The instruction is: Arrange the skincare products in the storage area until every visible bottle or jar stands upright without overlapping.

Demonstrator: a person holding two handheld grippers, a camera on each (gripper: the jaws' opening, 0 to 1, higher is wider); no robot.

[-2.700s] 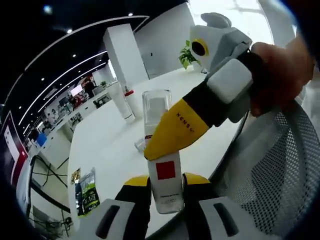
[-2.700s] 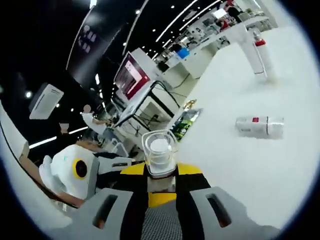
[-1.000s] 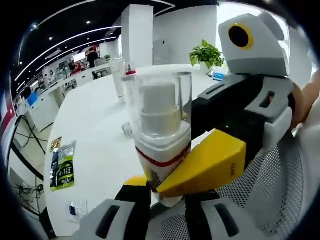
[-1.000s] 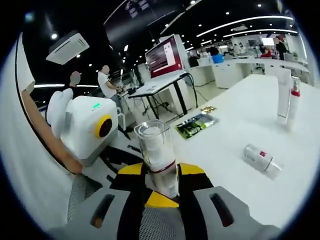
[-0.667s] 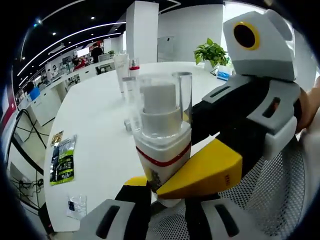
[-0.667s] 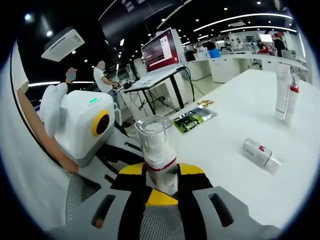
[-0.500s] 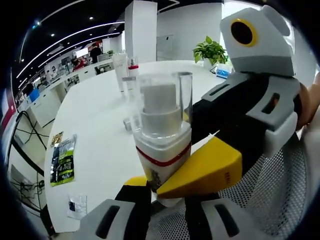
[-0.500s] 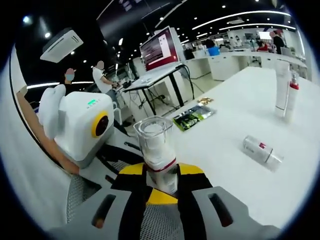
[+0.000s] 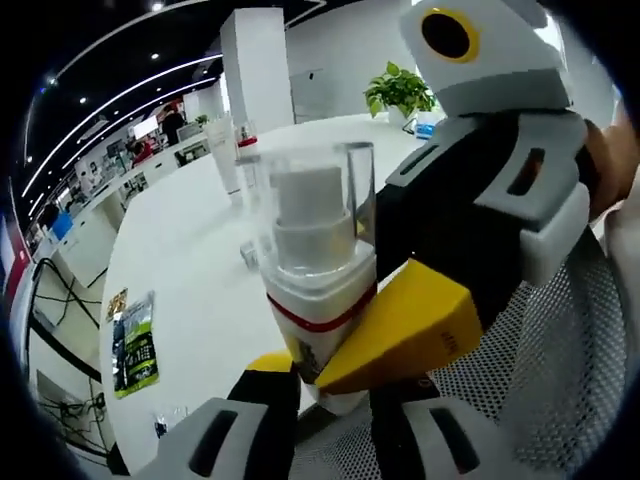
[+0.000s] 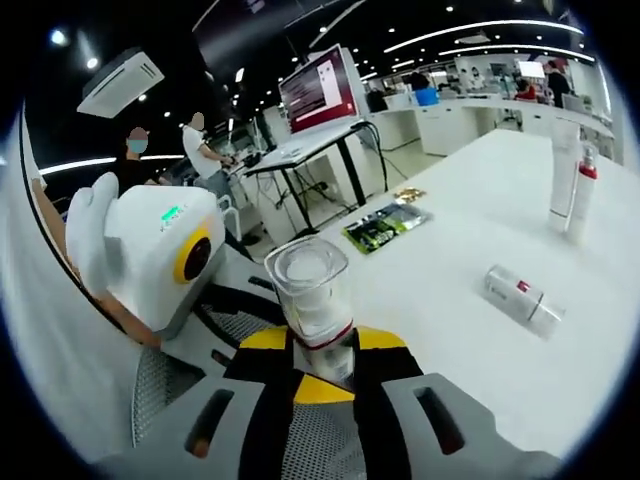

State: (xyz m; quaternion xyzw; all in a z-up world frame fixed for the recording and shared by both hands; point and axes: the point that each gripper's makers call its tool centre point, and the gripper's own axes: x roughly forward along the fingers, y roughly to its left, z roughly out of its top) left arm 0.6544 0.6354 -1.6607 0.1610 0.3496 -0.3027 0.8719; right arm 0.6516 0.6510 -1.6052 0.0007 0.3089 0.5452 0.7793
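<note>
A white pump bottle (image 9: 318, 270) with a clear cap and a red band is held off the round white table (image 9: 190, 250), above its near edge. My left gripper (image 9: 325, 378) is shut on the bottle's lower end. My right gripper (image 9: 395, 335) reaches in from the right, one yellow jaw pressed against the bottle's side. In the right gripper view the same bottle (image 10: 310, 290) rises cap-up between the jaws of my right gripper (image 10: 322, 352), which is shut on it. A second white bottle (image 10: 522, 297) lies on its side on the table (image 10: 450, 330).
Two tall white tubes (image 10: 568, 180) stand at the far side of the table, also visible as tubes (image 9: 228, 155) in the left gripper view. A green packet (image 9: 133, 345) lies near the table edge. A mesh chair (image 9: 540, 400) is below the grippers. People stand at desks behind.
Since 2.7 s ago the bottle has been tipped so its cap faces the left camera. Over the last second both grippers keep their hold; the views shift only slightly.
</note>
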